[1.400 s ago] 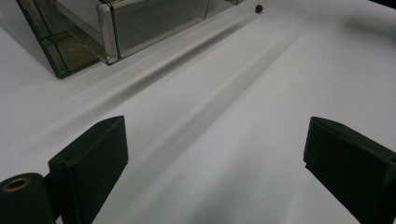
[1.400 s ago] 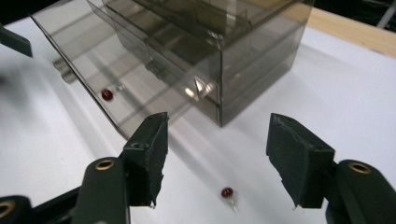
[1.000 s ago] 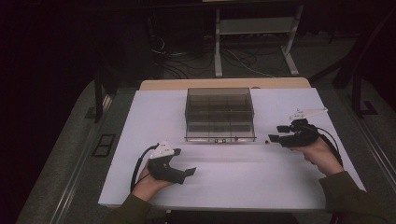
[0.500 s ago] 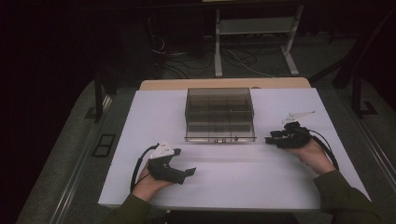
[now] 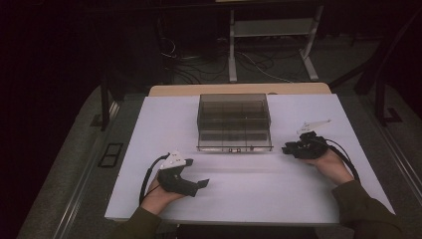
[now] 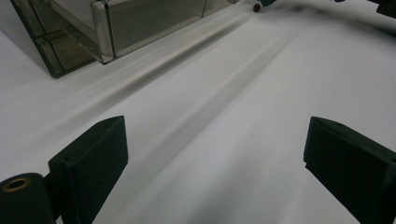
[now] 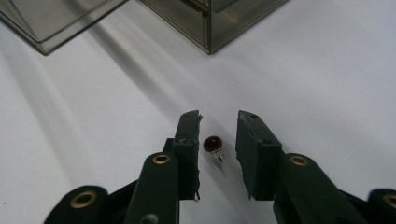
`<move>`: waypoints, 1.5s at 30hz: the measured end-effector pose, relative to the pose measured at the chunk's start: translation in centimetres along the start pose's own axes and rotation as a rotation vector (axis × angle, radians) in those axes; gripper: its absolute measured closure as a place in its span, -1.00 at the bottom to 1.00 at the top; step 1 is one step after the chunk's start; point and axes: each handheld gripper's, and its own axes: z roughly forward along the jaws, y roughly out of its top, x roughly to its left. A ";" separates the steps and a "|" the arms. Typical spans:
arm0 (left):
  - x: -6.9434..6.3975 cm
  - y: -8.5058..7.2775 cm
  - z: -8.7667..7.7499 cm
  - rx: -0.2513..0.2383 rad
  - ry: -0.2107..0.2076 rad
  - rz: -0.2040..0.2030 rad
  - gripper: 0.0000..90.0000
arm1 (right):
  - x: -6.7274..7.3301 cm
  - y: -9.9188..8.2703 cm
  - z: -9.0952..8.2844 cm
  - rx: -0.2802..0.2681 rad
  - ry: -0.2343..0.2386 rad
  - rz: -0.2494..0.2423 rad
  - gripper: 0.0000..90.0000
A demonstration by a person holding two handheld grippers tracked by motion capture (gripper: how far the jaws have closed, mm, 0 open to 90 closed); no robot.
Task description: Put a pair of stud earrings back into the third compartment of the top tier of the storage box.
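Dim room, bright white table (image 5: 249, 184), perhaps slight blur

Left gripper (image 5: 201, 183): matt black body; pale grey three-cornered plate on top; black cable looping from its rear.
Left gripper fingers (image 6: 91, 161): two black, blocky, flat-faced pads with chamfered tips; small dimple in each; brass-ringed hole on the link beside one.
Right gripper (image 5: 288, 148): black body of irregular outline; pale grey plate with a thin arm; black cable curving back over the wrist.
Right gripper fingers (image 7: 187, 149): black rectangular pads, one tip chipped and ragged; small screw holes; brass-ringed pivots on rounded black links.
Sleeves (image 5: 368, 211): dark olive, long, reaching the wrists.
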 end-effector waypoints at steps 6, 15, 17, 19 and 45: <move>-0.1 0.0 0.0 -0.002 0.000 -0.001 -0.88 | -0.2 -0.1 0.3 0.011 0.005 -0.003 0.62; 0.0 0.0 0.0 -0.001 -0.002 -0.001 -0.88 | 0.0 -0.2 0.9 0.031 0.002 -0.025 0.68; 0.0 0.0 0.0 -0.001 -0.001 -0.002 -0.88 | 0.0 -0.2 1.0 0.028 0.000 -0.027 0.69; 0.0 0.0 0.0 -0.001 -0.001 -0.001 -0.88 | 0.0 -0.3 1.0 0.023 -0.002 -0.029 0.71; 0.0 0.1 -0.1 -0.004 -0.005 -0.002 -0.88 | 0.0 -0.4 0.8 0.023 -0.008 -0.028 0.76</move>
